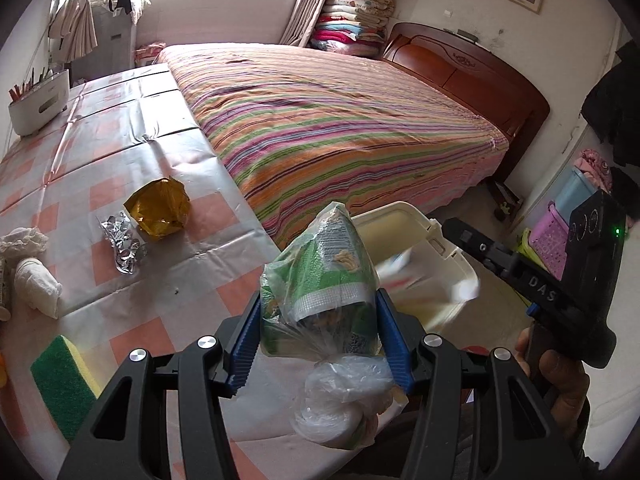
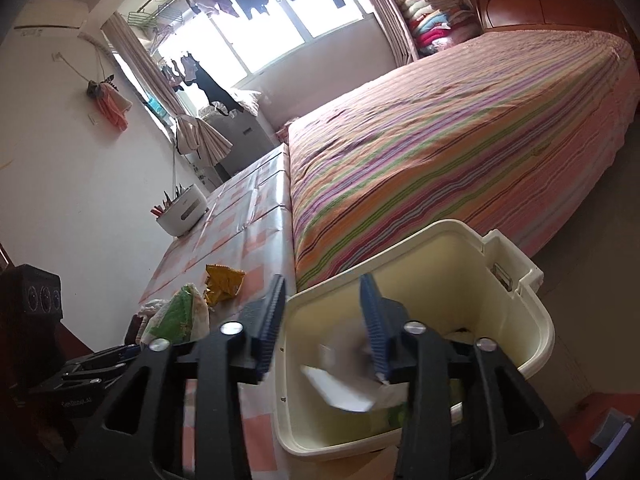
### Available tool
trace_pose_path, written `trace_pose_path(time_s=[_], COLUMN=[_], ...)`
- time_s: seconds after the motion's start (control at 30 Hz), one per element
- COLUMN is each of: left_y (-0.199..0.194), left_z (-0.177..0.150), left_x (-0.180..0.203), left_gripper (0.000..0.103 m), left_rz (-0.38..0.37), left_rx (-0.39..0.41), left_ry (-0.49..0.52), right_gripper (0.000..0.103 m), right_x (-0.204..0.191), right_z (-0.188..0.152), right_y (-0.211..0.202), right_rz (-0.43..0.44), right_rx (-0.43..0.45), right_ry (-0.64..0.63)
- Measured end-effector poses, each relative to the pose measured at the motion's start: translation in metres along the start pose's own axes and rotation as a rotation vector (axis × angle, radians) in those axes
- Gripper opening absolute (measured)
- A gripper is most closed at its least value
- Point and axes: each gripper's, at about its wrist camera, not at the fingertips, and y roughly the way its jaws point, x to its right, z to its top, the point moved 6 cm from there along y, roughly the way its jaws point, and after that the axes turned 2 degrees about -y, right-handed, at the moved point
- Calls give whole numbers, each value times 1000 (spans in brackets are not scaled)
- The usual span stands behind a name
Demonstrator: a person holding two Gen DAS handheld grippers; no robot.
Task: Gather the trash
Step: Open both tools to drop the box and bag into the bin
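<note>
Left wrist view: left gripper (image 1: pixel 318 336), ribbed blue pads pinching a crinkly green plastic bag (image 1: pixel 320 276), just beside the cream plastic bin (image 1: pixel 400 216). On the checked glossy tablecloth (image 1: pixel 160 120) beyond: crumpled gold wrapper (image 1: pixel 158 206), silver foil scrap (image 1: pixel 122 242).

Right wrist view: right gripper (image 2: pixel 322 320) spread wide above the bin (image 2: pixel 532 344); blurred white paper (image 2: pixel 340 392) inside the bin, free of the pads.

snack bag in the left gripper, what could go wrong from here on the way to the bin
The snack bag is pinched low by the left gripper, so it may flop or slip. It is not yet over the bin and could drop outside. The open right gripper above the bin might block it.
</note>
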Motion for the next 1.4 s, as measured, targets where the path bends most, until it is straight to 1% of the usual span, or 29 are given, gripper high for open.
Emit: trace_pose_path(time_s=[0.1, 0.23, 0.47, 0.6, 0.7, 0.77, 0.83, 0.93, 1.07, 1.23, 1.3, 1.4], left_y=[3, 8, 22, 29, 33, 35, 35, 29, 22, 7, -1, -12], left_z=[-2, -3, -5, -1, 5, 8, 10, 12, 16, 20, 21, 22], left_x=[3, 9, 24, 33, 40, 43, 44, 43, 39, 23, 17, 8], left_gripper=[53, 53, 53, 53, 55, 57, 68, 74, 75, 76, 77, 81], left_rz=[-1, -8, -28, -54, -89, -103, -106, -118, -132, -150, -141, -130], left_rx=[-6, -9, 4, 23, 46, 63, 79, 130, 139, 152, 162, 167], left_ry=[4, 12, 41, 38, 39, 38, 36, 18, 10, -71, -91, -107], right_gripper=[58, 63, 64, 65, 65, 65, 65, 65, 65, 65, 65, 65], right_x=[4, 4, 5, 7, 8, 8, 7, 4, -2, -7, -11, -19], right_z=[5, 13, 14, 15, 16, 15, 16, 15, 16, 16, 16, 15], right_y=[-7, -15, -19, -21, -22, -22, -22, -21, -20, -18, -16, -14], right_rz=[-2, -7, -4, -5, -3, -4, 0, 8, 20, 37, 49, 57], right_rx=[30, 74, 96, 112, 120, 124, 125, 127, 126, 124, 120, 116], right_ry=[20, 38, 62, 75, 84, 88, 90, 86, 77, 75, 72, 54])
